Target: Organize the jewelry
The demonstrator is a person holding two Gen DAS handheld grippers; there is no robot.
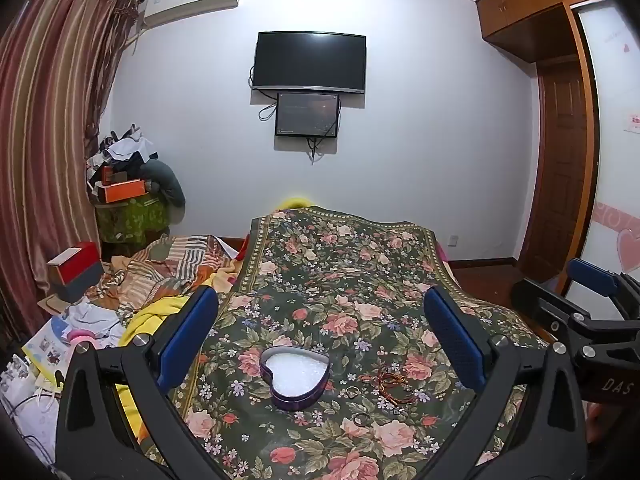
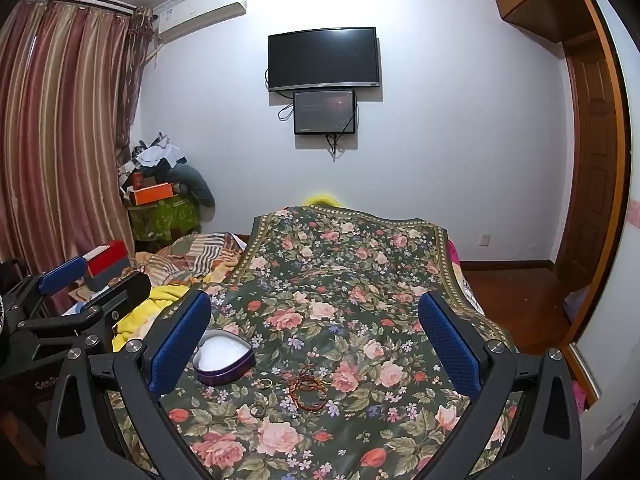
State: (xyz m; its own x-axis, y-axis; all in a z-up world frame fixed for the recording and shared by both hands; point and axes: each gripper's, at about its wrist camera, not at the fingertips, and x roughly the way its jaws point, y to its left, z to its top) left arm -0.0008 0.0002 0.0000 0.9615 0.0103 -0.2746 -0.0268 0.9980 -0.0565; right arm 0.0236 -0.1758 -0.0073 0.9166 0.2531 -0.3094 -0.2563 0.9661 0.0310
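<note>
Nothing picked up yet
Both the left gripper (image 1: pixel 320 336) and right gripper (image 2: pixel 314 332) hover spread; next likely pinches the bracelet (image 2: pixel 310 390) toward the tin (image 2: pixel 224 360).

A dark TV (image 1: pixel 311 62) hangs on the white wall, a smaller screen (image 1: pixel 307 115) just beneath it with cables dangling. An air conditioner (image 1: pixel 192 0) sits high near the striped curtain (image 1: pixel 48 120). A floral cloth (image 1: pixel 340 280) covers the table. Off its left edge lie a patchwork blanket (image 1: pixel 172 268), a red box (image 1: pixel 74 268) and a heap with an orange box (image 1: pixel 122 191). A wooden door (image 1: pixel 560 168) stands at right.
</note>
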